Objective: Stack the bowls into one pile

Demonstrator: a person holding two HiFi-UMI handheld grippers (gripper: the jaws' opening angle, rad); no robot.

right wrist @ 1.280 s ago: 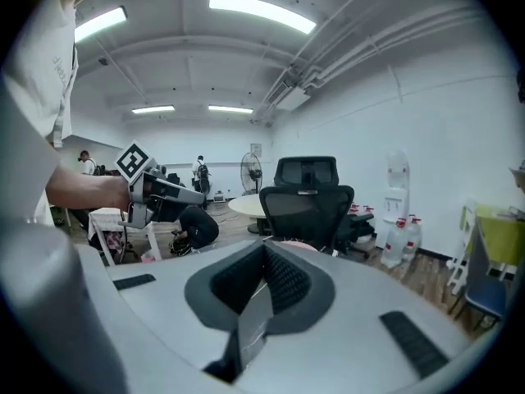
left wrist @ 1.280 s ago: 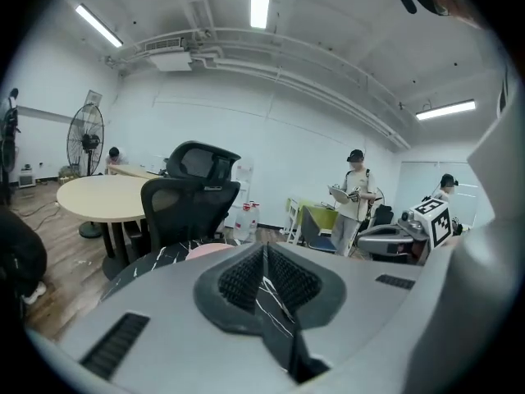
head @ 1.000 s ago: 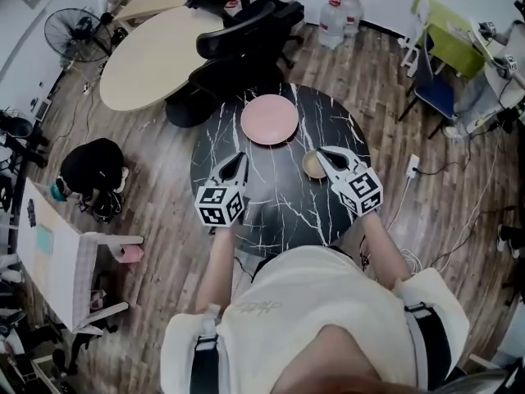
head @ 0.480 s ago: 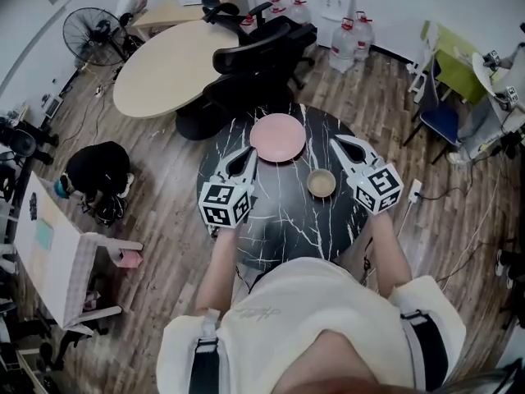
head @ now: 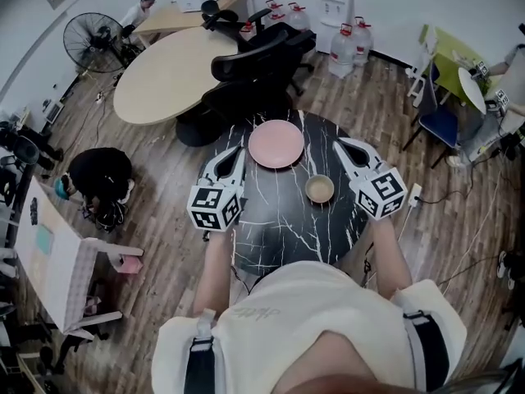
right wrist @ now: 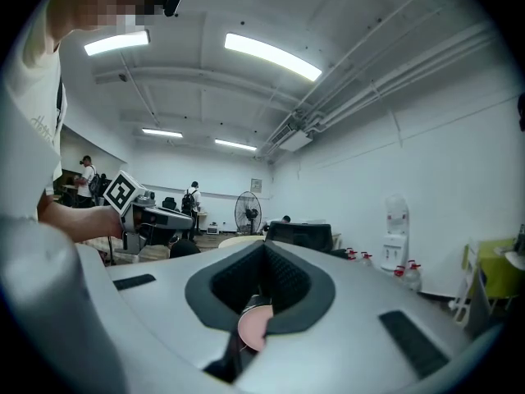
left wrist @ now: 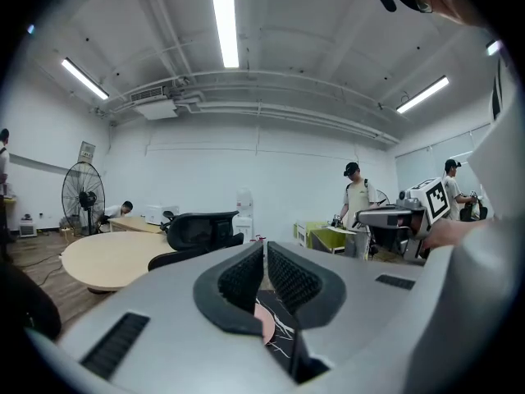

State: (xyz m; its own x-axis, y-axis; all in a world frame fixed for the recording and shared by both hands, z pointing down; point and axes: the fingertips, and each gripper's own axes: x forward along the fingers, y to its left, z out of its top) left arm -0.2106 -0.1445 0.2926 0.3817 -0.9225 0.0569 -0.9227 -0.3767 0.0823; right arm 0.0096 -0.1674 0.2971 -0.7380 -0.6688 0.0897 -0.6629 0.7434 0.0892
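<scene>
On the black marble table a wide pink bowl sits at the far side, and a small tan bowl sits nearer, to the right. My left gripper hovers at the table's left, shut and empty, left of the pink bowl. My right gripper hovers at the table's right, shut and empty, just right of the tan bowl. In the left gripper view the gripper points level across the room, with a slice of pink bowl below it. The right gripper view shows the same: gripper shut, pink bowl beneath.
Black office chairs stand right behind the marble table, with a beige round table beyond them. A fan, water bottles, a blue chair and a black bag ring the area. A person stands ahead.
Both grippers have risen and spread apart. The right gripper, which covered part of the tan bowl, now leaves it in plain view. Both bowls stay put.
</scene>
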